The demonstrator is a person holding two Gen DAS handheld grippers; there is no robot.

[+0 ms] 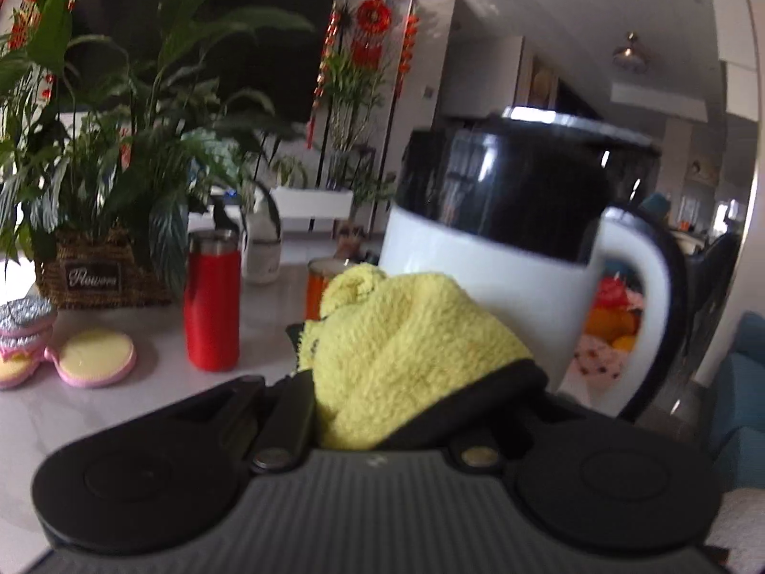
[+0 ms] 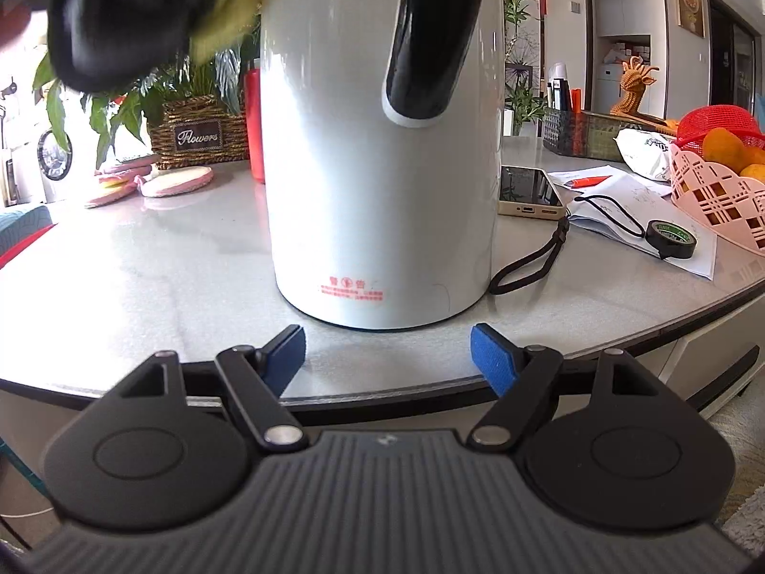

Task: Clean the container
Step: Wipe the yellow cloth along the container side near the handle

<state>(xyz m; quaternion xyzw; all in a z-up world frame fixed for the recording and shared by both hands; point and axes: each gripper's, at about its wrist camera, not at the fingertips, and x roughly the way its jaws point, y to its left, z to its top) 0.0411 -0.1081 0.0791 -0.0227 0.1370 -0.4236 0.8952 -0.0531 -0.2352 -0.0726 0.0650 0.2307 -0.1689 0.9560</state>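
A white electric kettle (image 2: 377,182) with a black handle (image 2: 430,38) and black top (image 1: 502,182) stands upright on the grey table (image 2: 143,277). My left gripper (image 1: 416,358) is shut on a fluffy yellow cloth (image 1: 397,325), which hides the fingertips. The cloth (image 2: 234,14) is up against the kettle's upper side, just below the black band. My right gripper (image 2: 387,349) stands open at the table's front edge. Its blue pads (image 2: 492,358) sit just short of the kettle's base, with nothing between them.
Left of the kettle are a red bottle (image 1: 213,301), a wicker plant basket (image 1: 95,272) and round pink coasters (image 1: 95,358). To its right lie a phone (image 2: 528,191) with a strap, papers (image 2: 621,210), a tape roll (image 2: 672,239) and a pink fruit basket (image 2: 717,191).
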